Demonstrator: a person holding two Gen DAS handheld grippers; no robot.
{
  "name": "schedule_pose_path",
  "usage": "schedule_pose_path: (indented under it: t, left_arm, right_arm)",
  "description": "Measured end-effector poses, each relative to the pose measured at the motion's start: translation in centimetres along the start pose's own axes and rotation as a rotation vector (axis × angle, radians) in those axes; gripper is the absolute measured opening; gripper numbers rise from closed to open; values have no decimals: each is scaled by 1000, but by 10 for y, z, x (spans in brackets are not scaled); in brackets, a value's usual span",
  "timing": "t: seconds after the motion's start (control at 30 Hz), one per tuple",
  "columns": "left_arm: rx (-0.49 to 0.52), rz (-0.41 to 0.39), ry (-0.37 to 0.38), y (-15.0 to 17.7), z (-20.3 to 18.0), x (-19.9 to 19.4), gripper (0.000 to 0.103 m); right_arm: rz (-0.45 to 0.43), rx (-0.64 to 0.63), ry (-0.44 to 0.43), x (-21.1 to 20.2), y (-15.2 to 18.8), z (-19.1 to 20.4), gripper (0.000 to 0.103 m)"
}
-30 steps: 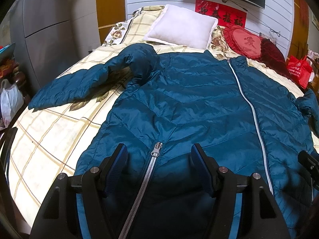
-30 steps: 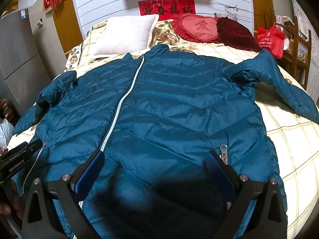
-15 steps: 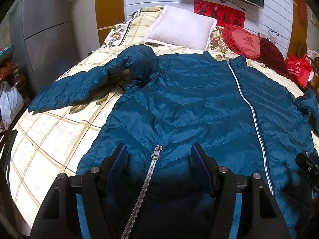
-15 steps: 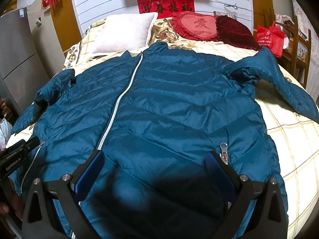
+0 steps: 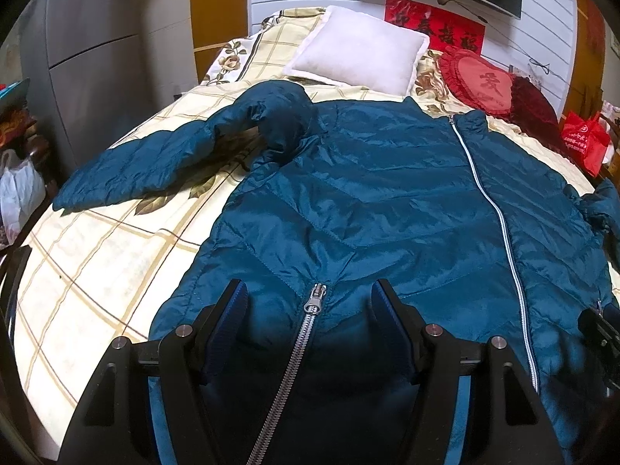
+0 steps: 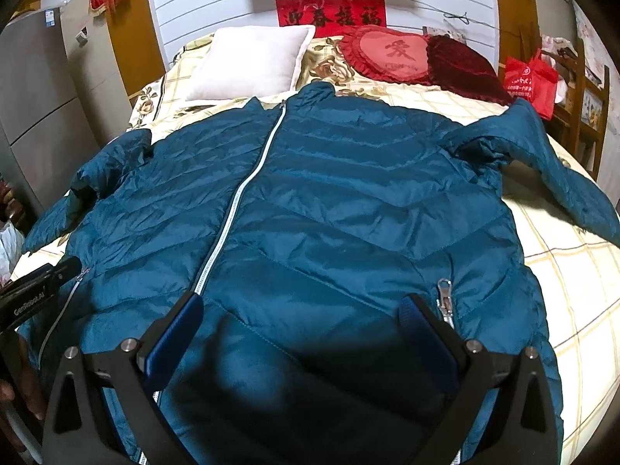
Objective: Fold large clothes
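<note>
A large teal quilted jacket (image 5: 387,201) lies flat and zipped, front up, on the bed, collar toward the pillows; it also shows in the right wrist view (image 6: 348,201). Its left sleeve (image 5: 147,162) spreads out over the bedspread, and its right sleeve (image 6: 558,170) spreads the other way. My left gripper (image 5: 310,302) is open above the hem, its fingers either side of the left pocket zipper pull (image 5: 314,300). My right gripper (image 6: 302,310) is open above the hem on the other side, next to the right pocket zipper pull (image 6: 443,294). Neither holds anything.
The bed has a cream checked cover (image 5: 97,263). A white pillow (image 5: 360,58), a red heart cushion (image 6: 391,54) and a dark red cushion (image 6: 461,66) lie at the head. A red bag (image 6: 529,81) stands at the right, grey cabinets (image 5: 85,50) at the left.
Both grippers have drifted slightly forward and up over the jacket's hem. The jacket has not moved and both grippers stay open.
</note>
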State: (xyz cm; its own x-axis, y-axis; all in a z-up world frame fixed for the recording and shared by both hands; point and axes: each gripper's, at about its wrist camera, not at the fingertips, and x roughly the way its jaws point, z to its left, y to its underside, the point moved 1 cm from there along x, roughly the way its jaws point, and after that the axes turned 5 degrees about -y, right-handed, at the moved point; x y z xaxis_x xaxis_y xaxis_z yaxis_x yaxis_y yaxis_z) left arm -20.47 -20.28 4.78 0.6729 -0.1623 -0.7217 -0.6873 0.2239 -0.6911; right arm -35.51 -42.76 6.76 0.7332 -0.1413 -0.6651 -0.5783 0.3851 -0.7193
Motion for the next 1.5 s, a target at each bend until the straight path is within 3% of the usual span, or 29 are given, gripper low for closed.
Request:
schedule_pose_path:
  t: [0.47, 0.77, 0.93, 1.1, 1.23, 1.5]
  left_arm:
    - [12, -19, 25, -10, -4, -4, 47]
    - [23, -30, 36, -42, -9, -14, 47]
    - [48, -57, 27, -69, -11, -11, 47]
    - [27, -65, 13, -69, -2, 8, 47]
    - [45, -26, 4, -69, -2, 27, 47]
    - [30, -21, 19, -73, -2, 33, 47]
  right_arm:
    - [6, -18, -15, 1, -5, 14, 103]
    - [0, -40, -20, 7, -48, 42, 103]
    - [-16, -59, -35, 22, -74, 64, 103]
    - [-11, -74, -38, 46, -89, 83, 103]
    - [-14, -110, -35, 61, -91, 95, 103]
    - [16, -119, -32, 92, -83, 99, 103]
